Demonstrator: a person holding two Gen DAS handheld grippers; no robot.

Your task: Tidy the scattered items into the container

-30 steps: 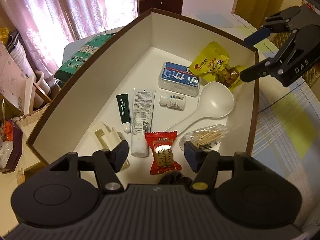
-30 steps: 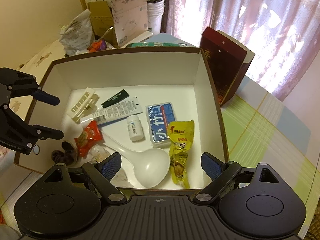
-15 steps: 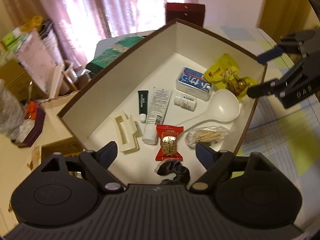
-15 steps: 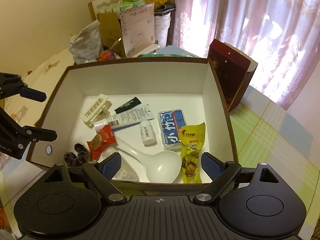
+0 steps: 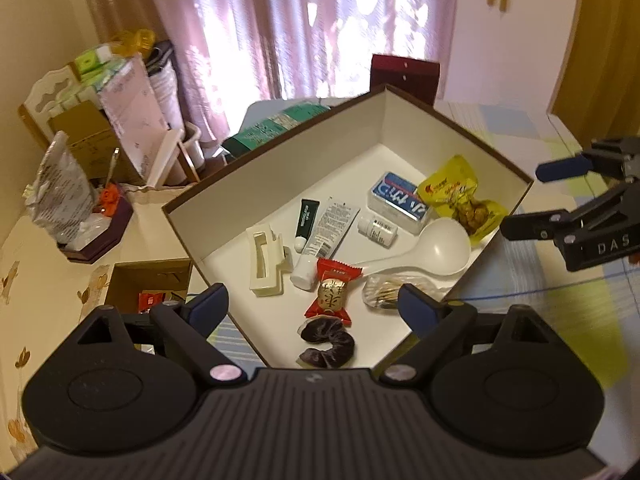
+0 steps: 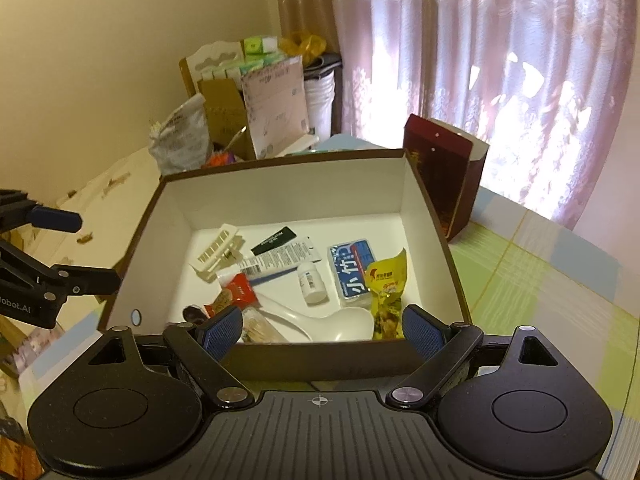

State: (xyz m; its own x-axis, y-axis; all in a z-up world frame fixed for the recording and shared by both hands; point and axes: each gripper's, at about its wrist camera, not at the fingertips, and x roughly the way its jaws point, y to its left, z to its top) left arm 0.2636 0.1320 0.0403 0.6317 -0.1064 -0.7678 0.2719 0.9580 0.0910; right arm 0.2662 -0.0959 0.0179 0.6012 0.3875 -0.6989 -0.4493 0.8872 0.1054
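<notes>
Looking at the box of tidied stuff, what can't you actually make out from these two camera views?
- Dark scrunchie, right wrist view: mostly hidden behind the right gripper's finger.
- Toothpick bag, left wrist view: partly covered by the left gripper's finger.
- Small white bottle's label print: too small to read in either view.

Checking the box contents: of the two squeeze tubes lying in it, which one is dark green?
The shorter tube, lying beside the hair clip; the longer tube next to it is white with printed text.
</notes>
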